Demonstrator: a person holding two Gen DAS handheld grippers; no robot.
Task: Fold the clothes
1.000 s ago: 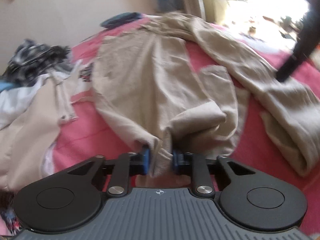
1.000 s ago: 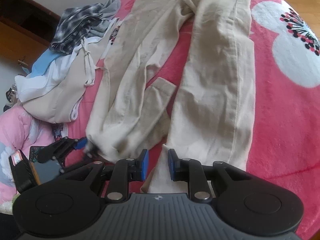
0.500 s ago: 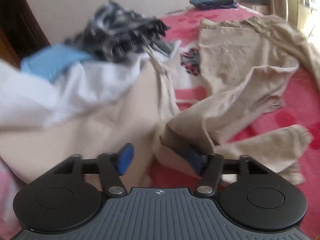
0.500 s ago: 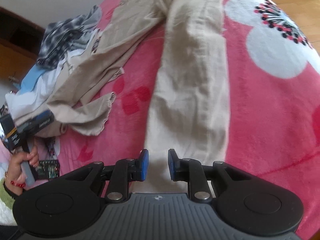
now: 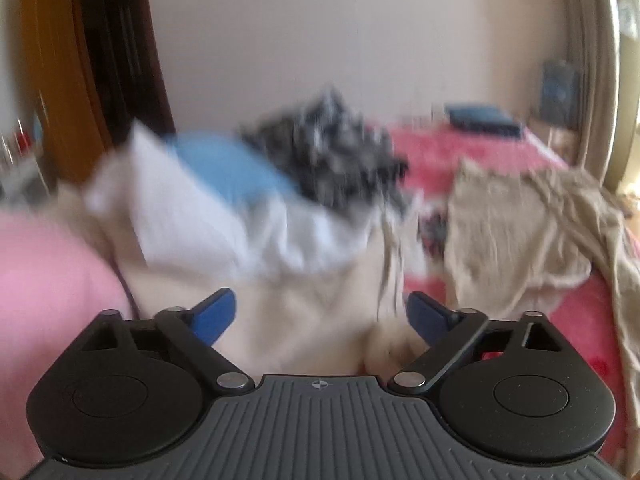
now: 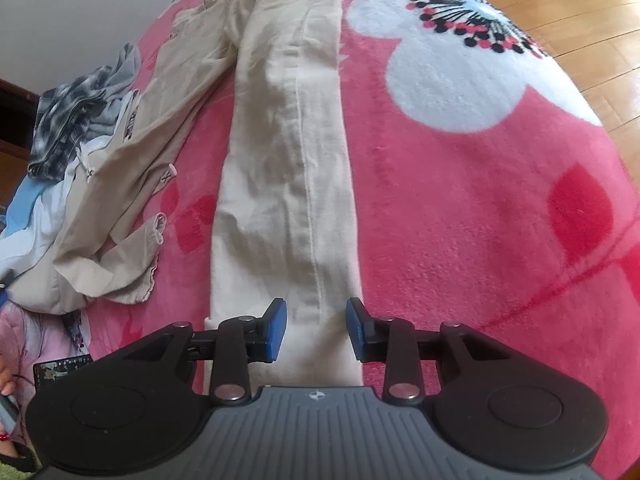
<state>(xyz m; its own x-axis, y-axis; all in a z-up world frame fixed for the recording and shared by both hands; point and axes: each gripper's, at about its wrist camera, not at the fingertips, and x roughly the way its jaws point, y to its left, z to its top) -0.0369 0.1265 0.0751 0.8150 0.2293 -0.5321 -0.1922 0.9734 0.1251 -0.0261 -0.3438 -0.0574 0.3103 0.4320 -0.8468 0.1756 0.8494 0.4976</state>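
Note:
Beige trousers [image 6: 288,180] lie on the pink flowered blanket [image 6: 480,220]. One leg runs straight toward me, and its hem end lies under my right gripper [image 6: 316,328]. That gripper's jaws are opening and hover over the cloth without pressing on it. The other leg [image 6: 120,264] lies crumpled to the left. In the blurred left wrist view my left gripper [image 5: 320,308] is wide and still opening, with nothing held. It points at a pile of clothes [image 5: 260,220], and the trousers [image 5: 520,240] lie to its right.
The pile of white, blue and plaid clothes [image 6: 80,120] sits at the blanket's left edge. A pink cushion [image 5: 48,280] lies beside it. Wooden floor [image 6: 580,20] shows past the bed at upper right. A person's hand [image 6: 6,380] and a dark flat object [image 6: 60,368] are at lower left.
My left gripper let go of the trouser leg, opened wide, then rose and swung left toward the clothes pile. My right gripper moved along the straight leg toward its hem, and its jaws widened.

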